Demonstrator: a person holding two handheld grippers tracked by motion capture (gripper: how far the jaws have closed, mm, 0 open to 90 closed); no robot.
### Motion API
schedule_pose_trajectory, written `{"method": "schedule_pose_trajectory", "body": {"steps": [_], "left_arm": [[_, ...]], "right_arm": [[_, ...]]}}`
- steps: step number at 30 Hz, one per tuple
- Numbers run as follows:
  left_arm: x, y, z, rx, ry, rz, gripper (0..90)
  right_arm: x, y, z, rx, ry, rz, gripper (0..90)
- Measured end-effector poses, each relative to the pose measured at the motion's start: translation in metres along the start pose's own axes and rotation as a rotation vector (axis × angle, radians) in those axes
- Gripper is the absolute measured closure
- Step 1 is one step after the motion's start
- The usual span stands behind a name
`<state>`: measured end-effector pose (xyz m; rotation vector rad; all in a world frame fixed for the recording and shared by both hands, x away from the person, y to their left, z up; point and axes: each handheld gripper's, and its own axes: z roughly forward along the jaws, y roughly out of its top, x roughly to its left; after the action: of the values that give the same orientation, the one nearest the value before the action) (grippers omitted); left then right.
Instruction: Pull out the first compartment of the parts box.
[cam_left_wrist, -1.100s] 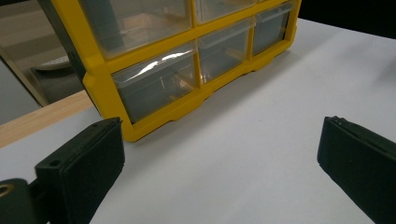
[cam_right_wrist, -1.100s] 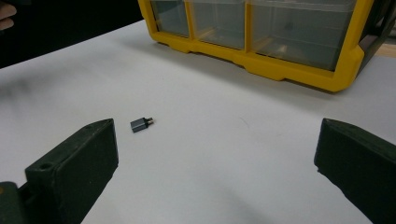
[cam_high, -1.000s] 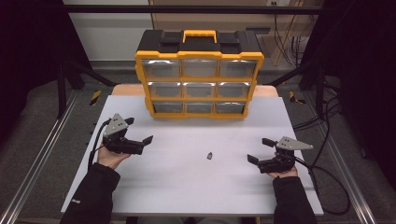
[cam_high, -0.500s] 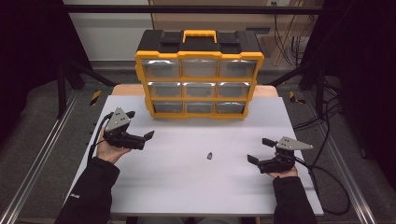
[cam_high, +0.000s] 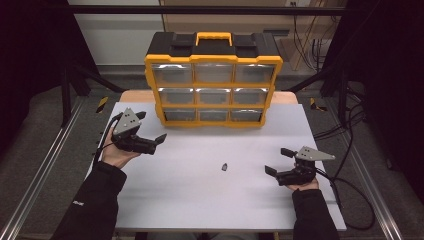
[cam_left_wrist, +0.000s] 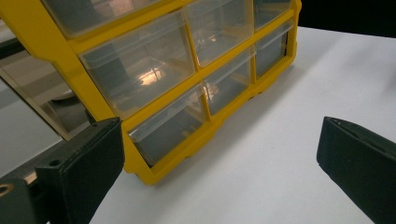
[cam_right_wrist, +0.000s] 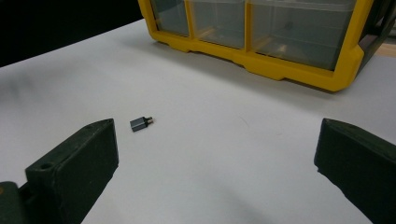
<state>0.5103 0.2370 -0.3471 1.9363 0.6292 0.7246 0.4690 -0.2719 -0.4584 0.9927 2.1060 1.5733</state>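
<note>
A: Report, left to right. Left gripper (cam_high: 150, 139)?

B: Held above the table's (cam_high: 200, 210) left half, near its far edge, just in front of the yellow organizer's (cam_high: 213, 80) bottom-left drawer (cam_left_wrist: 168, 128). Jaws stand wide apart with nothing between them. All drawers appear shut.

A: Centre of the table?

B: A small grey adapter (cam_high: 224, 167) lies alone on the bare white surface, roughly midway between the near and far edges, well apart from the organizer. In the right gripper view it shows a short metal plug at one end (cam_right_wrist: 141, 123).

A: Right gripper (cam_high: 277, 161)?

B: Near the table's right edge, low, pointed toward the adapter. Jaws apart, empty.

A: Judgement on the work in hand?

B: Likely the left opens a drawer while the right collects the adapter. Neither step has begun.

A: Risks?

B: Three. The adapter is small and flat; wide pads closing off-centre could flick it across the smooth top or pinch it crookedly. The drawer front offers little to grip, so a shallow bite may slip. A hard pull could drag or tip the organizer toward the near edge, since nothing steadies it
</note>
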Motion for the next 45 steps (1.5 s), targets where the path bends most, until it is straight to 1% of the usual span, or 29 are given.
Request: {"method": "schedule_pose_trajectory", "body": {"steps": [1,5,7,12,13,17,21,25,30,32,35,36,39,45], "left_arm": [[0.000,0.003,0.000,0.000,0.005,0.012,0.3],[0.000,0.007,0.000,0.006,0.004,0.020,0.3],[0.001,0.011,0.000,0.010,0.013,0.038,0.3],[0.003,0.020,0.000,0.008,0.020,0.064,0.5],[0.003,0.023,0.000,0.006,0.024,0.078,0.6],[0.004,0.028,0.000,0.002,0.029,0.091,0.6],[0.006,0.037,0.001,0.005,0.038,0.121,0.7],[0.007,0.042,0.001,0.002,0.042,0.138,0.8],[0.008,0.050,0.002,0.015,0.054,0.178,0.8],[0.007,0.053,0.003,0.021,0.059,0.200,0.9],[0.007,0.057,0.004,0.024,0.062,0.220,0.9],[0.007,0.058,0.005,0.029,0.065,0.231,0.9],[0.008,0.061,0.008,0.036,0.072,0.246,0.9],[0.008,0.069,0.014,0.060,0.087,0.301,0.8]], "right_arm": [[0.000,0.000,0.000,0.000,0.000,0.000,0.3],[0.000,0.000,0.000,-0.001,-0.001,-0.003,0.2],[0.000,0.000,0.000,0.001,0.000,-0.004,0.3],[0.000,0.000,0.000,0.000,0.000,-0.003,0.3],[0.000,0.000,0.000,0.000,0.000,-0.003,0.3],[0.000,0.000,0.000,0.001,0.001,-0.004,0.3],[0.000,0.001,0.000,-0.001,0.000,-0.003,0.2],[0.000,0.001,0.000,0.001,0.000,-0.004,0.3],[0.000,0.001,0.000,0.000,0.001,-0.003,0.3],[0.000,0.001,0.000,0.001,0.000,-0.003,0.3],[0.000,0.001,0.000,0.000,0.002,-0.003,0.3],[0.001,0.001,0.000,0.000,0.002,-0.003,0.3],[0.000,0.001,0.000,0.000,0.001,-0.003,0.3],[0.000,0.001,0.000,0.000,0.000,-0.003,0.3]]}}
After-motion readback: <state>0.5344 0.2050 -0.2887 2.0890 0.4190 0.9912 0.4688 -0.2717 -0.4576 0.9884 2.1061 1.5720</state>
